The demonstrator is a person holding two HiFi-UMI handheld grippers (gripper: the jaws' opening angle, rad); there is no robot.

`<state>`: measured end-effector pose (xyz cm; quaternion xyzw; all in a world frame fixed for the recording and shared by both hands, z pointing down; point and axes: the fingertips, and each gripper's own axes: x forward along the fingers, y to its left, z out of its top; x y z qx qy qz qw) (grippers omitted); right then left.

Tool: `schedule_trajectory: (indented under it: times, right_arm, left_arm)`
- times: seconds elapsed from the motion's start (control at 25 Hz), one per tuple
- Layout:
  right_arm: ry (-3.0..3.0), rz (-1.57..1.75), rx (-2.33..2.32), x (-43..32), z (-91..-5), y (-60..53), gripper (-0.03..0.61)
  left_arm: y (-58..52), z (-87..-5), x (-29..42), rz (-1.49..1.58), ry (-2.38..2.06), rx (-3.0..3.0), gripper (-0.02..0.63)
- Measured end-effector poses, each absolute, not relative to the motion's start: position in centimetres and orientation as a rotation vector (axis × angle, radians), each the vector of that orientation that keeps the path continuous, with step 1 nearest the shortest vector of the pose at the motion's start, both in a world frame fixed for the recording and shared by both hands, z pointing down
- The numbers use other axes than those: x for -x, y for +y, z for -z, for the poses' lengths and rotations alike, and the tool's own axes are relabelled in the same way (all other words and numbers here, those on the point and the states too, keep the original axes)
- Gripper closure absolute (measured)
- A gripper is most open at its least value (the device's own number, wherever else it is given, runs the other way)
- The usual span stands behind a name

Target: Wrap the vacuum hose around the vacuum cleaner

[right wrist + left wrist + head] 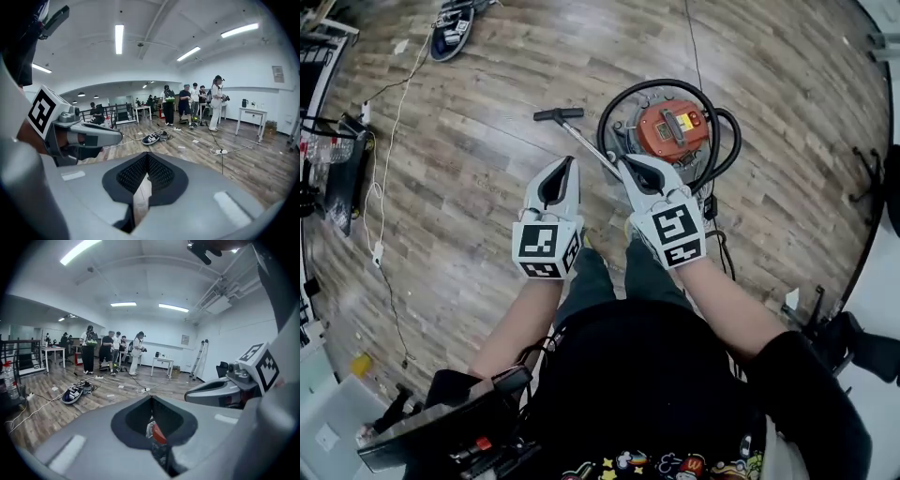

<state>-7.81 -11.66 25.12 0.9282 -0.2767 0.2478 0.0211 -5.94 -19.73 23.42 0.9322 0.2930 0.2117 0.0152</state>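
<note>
The vacuum cleaner [673,127], a round grey drum with an orange top, stands on the wood floor ahead of me. Its black hose [609,111] loops around the drum. A metal wand [586,141] with a black T-handle lies to the drum's left. Both grippers are held up above the floor, side by side and empty. My left gripper [570,160] is shut and points toward the wand. My right gripper [624,162] is shut, its tips over the wand's near end. In the left gripper view a bit of the orange top [157,432] shows through the shut jaws.
A white cable [389,141] and power strip run along the floor at the left beside a black shelf [337,169]. Shoes [450,33] lie at the far side. Black cords [722,248] trail by my right foot. Several people [110,350] stand by tables far off.
</note>
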Motion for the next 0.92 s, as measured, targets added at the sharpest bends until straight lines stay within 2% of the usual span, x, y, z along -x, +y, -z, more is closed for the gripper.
schedule_trajectory:
  times: [0.92]
  right_arm:
    - [-1.008,-0.649,-2.827,12.2,-21.0,-10.0,0.554]
  left_arm:
    - [-16.6,-19.8,12.1,-0.586,0.738,-2.952,0.612]
